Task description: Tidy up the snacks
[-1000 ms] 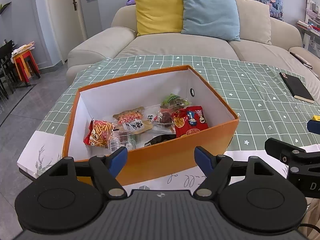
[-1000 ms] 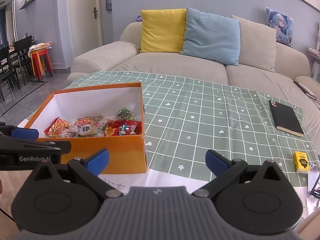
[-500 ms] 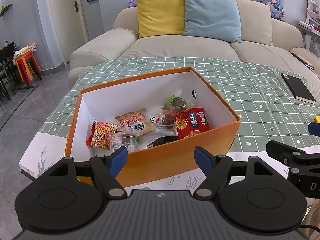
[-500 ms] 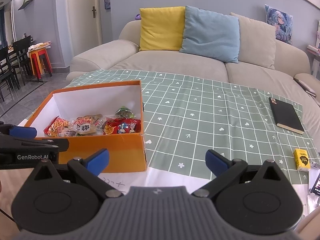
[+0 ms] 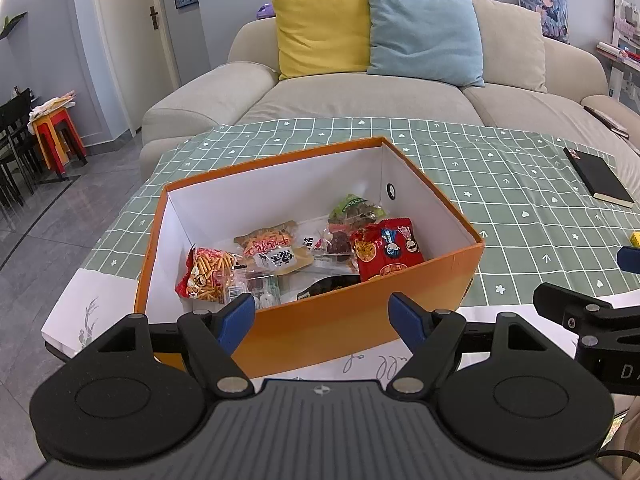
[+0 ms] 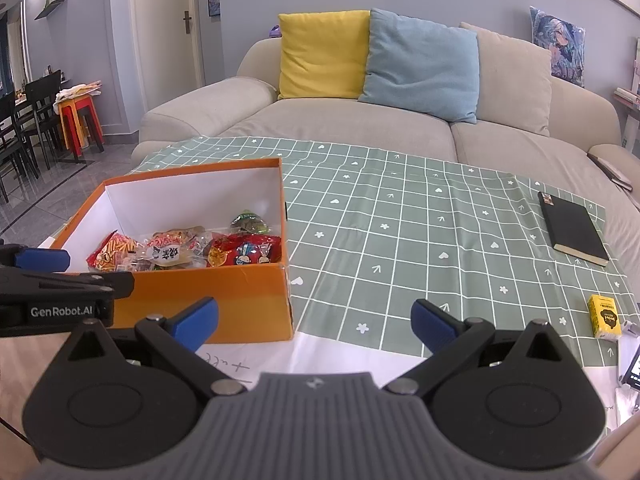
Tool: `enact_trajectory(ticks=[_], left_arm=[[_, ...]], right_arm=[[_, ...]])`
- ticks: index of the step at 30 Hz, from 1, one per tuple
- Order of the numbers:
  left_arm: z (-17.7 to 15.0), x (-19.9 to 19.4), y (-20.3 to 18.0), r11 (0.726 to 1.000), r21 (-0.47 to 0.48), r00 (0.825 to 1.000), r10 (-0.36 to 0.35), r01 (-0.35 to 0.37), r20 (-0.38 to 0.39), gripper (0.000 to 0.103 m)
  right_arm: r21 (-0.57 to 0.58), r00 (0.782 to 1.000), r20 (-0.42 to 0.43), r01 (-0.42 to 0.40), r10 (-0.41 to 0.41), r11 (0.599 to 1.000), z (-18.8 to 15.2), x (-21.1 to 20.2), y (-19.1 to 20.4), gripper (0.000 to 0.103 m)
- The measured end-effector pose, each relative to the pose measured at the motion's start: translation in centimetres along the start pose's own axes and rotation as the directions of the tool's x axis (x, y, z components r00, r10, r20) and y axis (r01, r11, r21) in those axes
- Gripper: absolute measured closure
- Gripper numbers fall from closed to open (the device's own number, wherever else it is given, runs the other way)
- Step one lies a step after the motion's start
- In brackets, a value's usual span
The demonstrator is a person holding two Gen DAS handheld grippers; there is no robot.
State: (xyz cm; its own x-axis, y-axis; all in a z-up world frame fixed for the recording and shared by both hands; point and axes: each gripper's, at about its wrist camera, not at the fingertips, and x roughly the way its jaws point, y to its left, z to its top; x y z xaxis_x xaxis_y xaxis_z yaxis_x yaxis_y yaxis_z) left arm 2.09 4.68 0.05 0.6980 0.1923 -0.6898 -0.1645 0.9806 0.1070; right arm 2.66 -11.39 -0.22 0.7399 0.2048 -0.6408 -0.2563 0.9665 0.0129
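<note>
An orange box (image 5: 360, 320) (image 6: 224, 300) with white inner walls sits on the table's left part. Inside lie several snack packets: a red bag (image 5: 386, 250) (image 6: 244, 252), a packet of orange sticks (image 5: 208, 276) (image 6: 112, 256), a green packet (image 5: 354, 208) and others. My left gripper (image 5: 322, 316) hangs open just in front of the box's near wall, holding nothing. My right gripper (image 6: 314, 320) is open and empty over the cloth to the right of the box. A small yellow box (image 6: 605, 316) lies at the table's right edge.
A green checked tablecloth (image 6: 400, 232) covers the table (image 6: 320, 356), whose front strip is white. A black notebook (image 6: 572, 234) (image 5: 598, 176) lies far right. A phone (image 6: 632, 372) shows at the right edge. A beige sofa (image 6: 360, 136) with cushions stands behind; stools and chairs (image 6: 76, 120) stand far left.
Both cameras have pulled back and risen slightly, so the box sits a little lower in view. Both grippers stay open and empty; nothing on the table moved.
</note>
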Motion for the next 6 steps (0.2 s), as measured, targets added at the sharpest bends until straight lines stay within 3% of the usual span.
enact_trajectory(ticks=[6], left_arm=[[0.07, -0.07, 0.07, 1.0, -0.001, 1.0, -0.004, 0.004, 0.007, 0.014]], right_arm=[[0.001, 1.0, -0.001, 0.0, 0.0, 1.0, 0.02, 0.01, 0.0, 0.004]])
